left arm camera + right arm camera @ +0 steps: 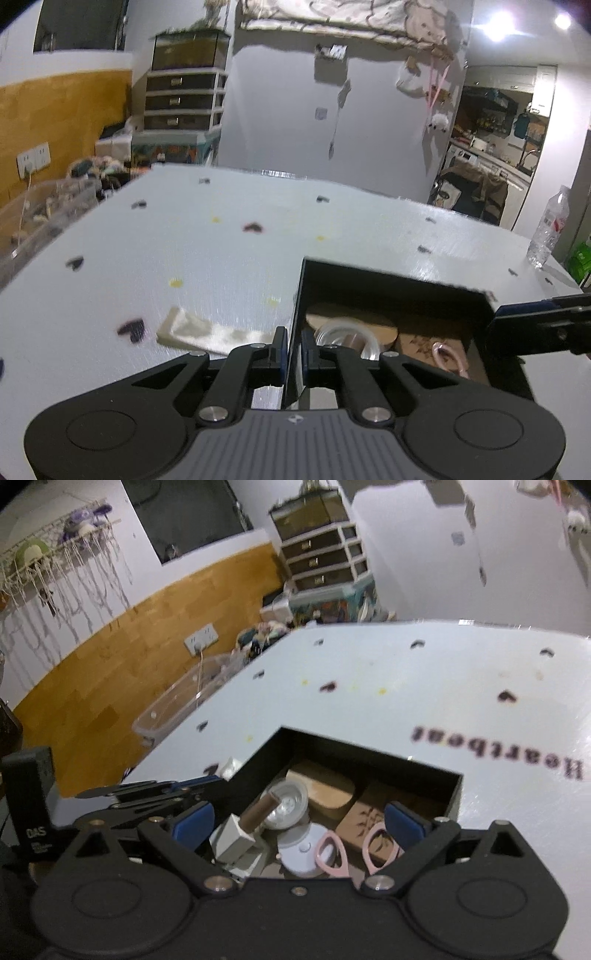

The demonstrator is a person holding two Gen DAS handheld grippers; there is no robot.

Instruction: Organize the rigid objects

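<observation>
Black and open-topped, the box (369, 771) sits on the pale surface (221, 258) and already holds most of the hard items: a clear round container (288, 805), a brown cylinder (258, 812) in a white holder, a white round lid (303, 849), pink-handled scissors (340, 853) and some flat cardboard pieces (325, 786). One wall of the box (295, 332) stands between the jaws of the left gripper (293, 354), which are pressed together on it, so the box looks pinched by its side. In the right wrist view the right gripper (299, 823) hangs over the open top with its jaws spread wide and nothing between them. Outside the box, just beside the pinched wall, a pale flat packet (207, 332) lies on the surface; whether it is rigid cannot be told. The step in hand appears to be shifting or steadying the box. Done well, that calls for a firm pinch low on the wall and a level, slow move, since the contents are loose and could slide or topple; a thin wall gripped on one side only may flex or let the box swing. The free gripper could steady the opposite wall. A water bottle (546, 229) stands well apart at the far edge.
</observation>
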